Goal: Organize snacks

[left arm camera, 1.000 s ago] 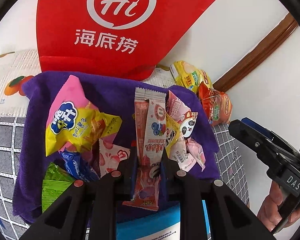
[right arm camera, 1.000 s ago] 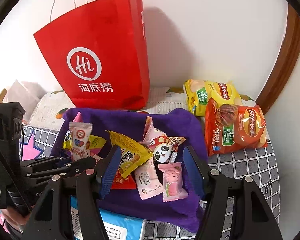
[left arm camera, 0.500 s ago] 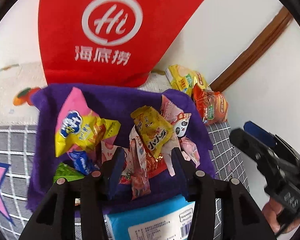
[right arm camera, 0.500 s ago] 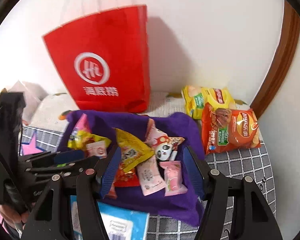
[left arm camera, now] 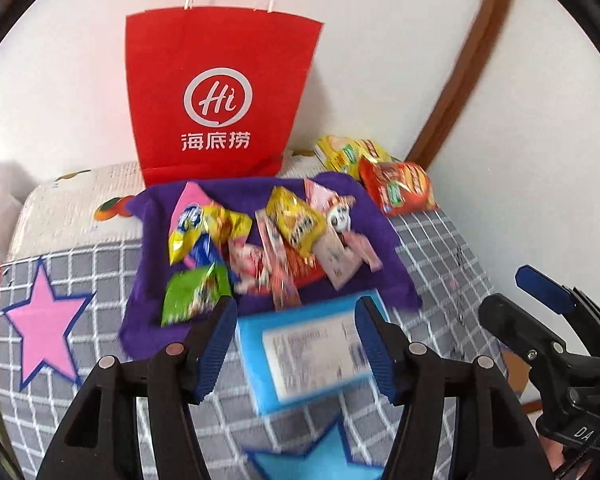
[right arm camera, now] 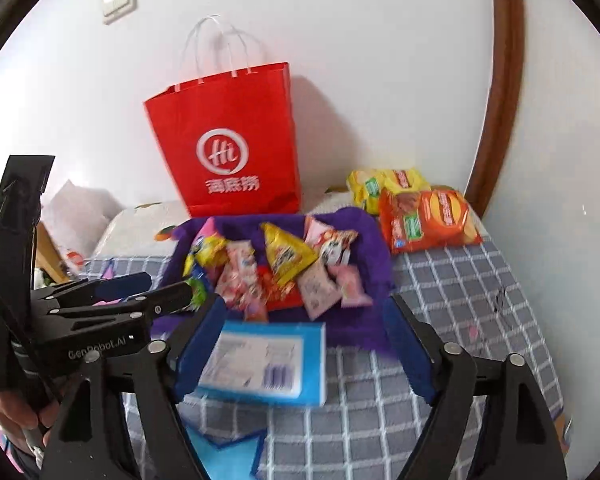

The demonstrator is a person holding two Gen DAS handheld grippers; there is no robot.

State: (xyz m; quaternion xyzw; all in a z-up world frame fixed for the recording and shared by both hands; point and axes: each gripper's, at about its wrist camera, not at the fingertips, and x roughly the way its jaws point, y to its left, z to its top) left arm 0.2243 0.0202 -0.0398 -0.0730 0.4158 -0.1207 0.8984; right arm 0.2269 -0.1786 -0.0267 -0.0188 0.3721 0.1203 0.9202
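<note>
On the purple cloth (left arm camera: 380, 216), snack packets (left arm camera: 296, 224) beyond both tongs, left tongs (left arm camera: 296, 340) and right tongs (right arm camera: 300, 336) just opened, empty.

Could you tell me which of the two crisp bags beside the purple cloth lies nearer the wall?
The yellow crisp bag; the orange crisp bag lies in front of it, partly overlapping it.

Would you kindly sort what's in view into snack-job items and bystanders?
Job: snack packets on the purple cloth; yellow chip bag; orange chip bag; red paper bag.
Bystanders: blue box; checked cover; wall switch.
</note>
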